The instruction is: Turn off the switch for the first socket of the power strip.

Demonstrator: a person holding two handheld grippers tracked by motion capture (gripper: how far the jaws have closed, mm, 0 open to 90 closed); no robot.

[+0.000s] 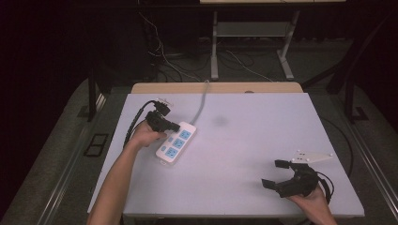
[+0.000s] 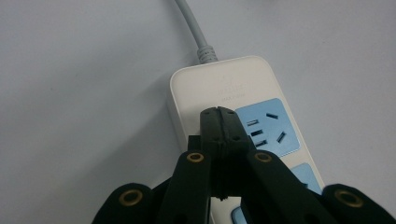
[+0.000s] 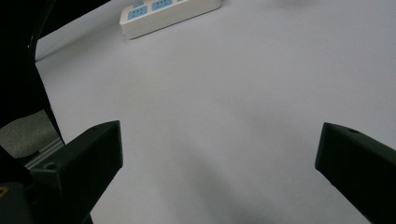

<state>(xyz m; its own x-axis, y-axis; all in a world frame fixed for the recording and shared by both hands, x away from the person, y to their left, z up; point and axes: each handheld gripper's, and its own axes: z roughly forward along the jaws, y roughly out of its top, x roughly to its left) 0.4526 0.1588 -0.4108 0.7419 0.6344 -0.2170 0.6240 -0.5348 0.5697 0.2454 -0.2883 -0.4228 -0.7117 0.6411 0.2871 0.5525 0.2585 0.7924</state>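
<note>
1. Your left gripper [image 2: 218,114] has its jaws pressed together, the closed tip resting on or just over the cable end of the power strip [image 1: 176,141], beside the top blue socket [image 2: 267,126]; I cannot tell whether it touches.
2. The power strip lies flat at the left of the table [image 1: 244,140], its grey cable [image 1: 202,104] running off the far edge.
3. Your right gripper [image 1: 278,174] waits near the front right corner, jaws spread wide, holding nothing.
4. No plug is in any socket, so the work looks barely begun; everything beyond this first contact remains.
</note>
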